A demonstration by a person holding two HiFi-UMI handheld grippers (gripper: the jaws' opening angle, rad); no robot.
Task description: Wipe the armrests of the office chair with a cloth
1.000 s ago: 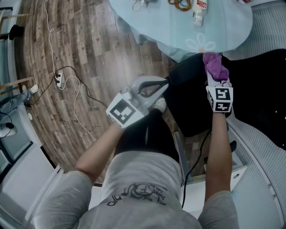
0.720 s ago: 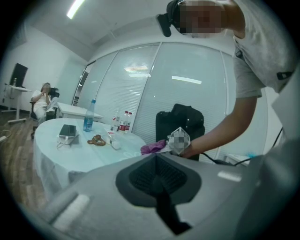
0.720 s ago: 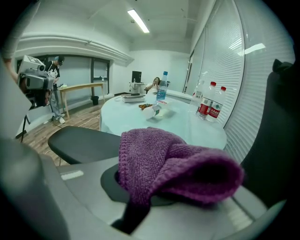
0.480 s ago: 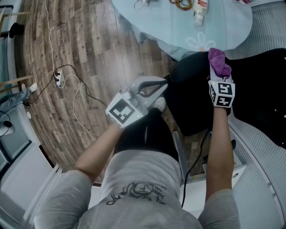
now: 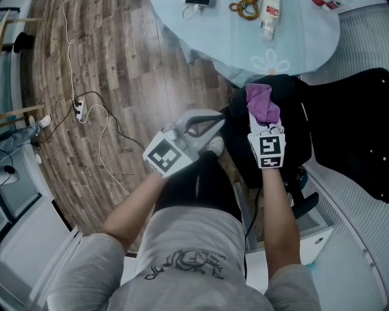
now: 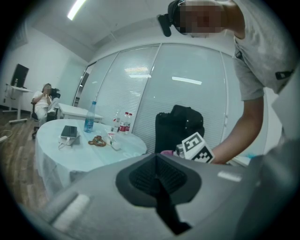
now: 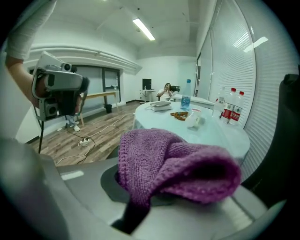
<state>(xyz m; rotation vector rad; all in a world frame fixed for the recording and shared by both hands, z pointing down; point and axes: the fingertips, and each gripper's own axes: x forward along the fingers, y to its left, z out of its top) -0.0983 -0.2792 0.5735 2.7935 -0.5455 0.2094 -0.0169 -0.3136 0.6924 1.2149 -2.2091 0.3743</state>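
Just inside edge of black chair (image 5: 296, 130), cloth (image 5: 262, 102) in right gripper (image 5: 265, 126).

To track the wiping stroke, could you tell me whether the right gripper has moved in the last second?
Yes. The right gripper, shut on the purple cloth, has shifted leftward against the tablecloth's flower print.

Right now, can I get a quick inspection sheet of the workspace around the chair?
Surface: black office chair, beside the round table with pale blue cover; armrest not clearly made out.
Job's things: purple knitted cloth, bunched over the chair; contact unclear.
Clutter: white bottle and brown beaded string on the table.
Grippers: left gripper shut, empty; right gripper shut on the cloth.
Cables: white power strip and cord and black cord on the wood plank floor.
Surroundings: seated person far off.
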